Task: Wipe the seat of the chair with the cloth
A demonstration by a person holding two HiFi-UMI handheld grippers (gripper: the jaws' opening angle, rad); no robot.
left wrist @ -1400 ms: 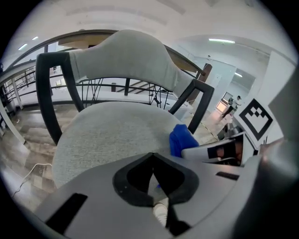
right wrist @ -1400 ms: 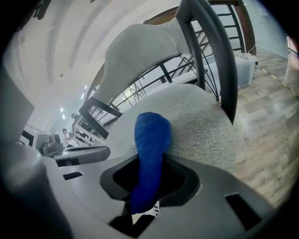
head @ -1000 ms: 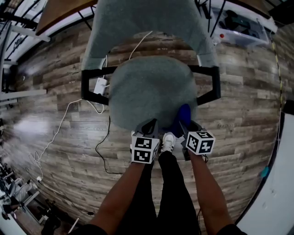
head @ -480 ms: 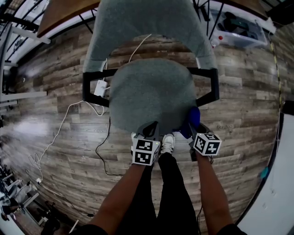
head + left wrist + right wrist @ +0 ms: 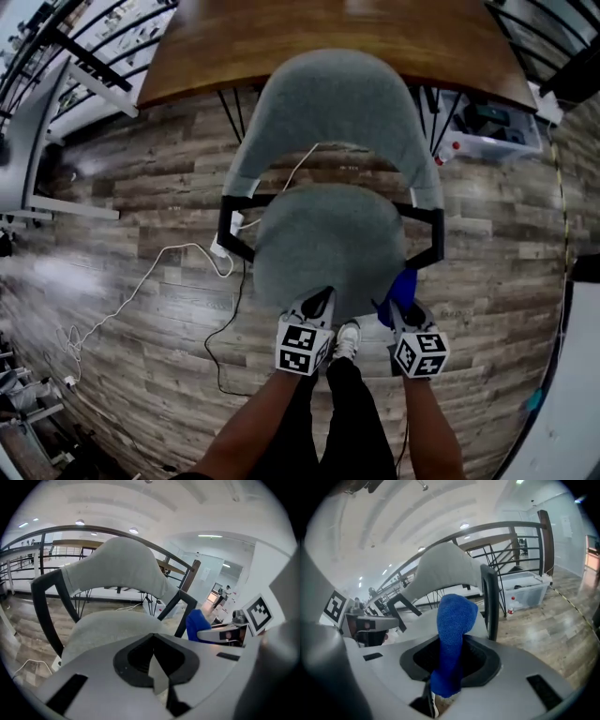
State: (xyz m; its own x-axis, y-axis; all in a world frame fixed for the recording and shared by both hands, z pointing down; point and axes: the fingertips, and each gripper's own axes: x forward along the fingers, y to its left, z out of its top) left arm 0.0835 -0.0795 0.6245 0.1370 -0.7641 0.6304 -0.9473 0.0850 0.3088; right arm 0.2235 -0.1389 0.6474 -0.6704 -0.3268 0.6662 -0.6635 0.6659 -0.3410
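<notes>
The floor [image 5: 122, 206] is grey-brown wood plank with a dull sheen. A grey chair [image 5: 328, 248] stands on it at the centre of the head view. At 12 o'clock from the chair, a wooden table [image 5: 328, 37] stands on thin black legs. At 2 o'clock, a clear plastic bin [image 5: 487, 127] sits on the planks. A white cable [image 5: 155, 255] trails in from 8 o'clock to a white plug block [image 5: 225, 246] just beside the chair at 9 o'clock. A black cable [image 5: 208, 342] curves at 7 o'clock. A white shoe [image 5: 346, 339] rests at 6 o'clock.
</notes>
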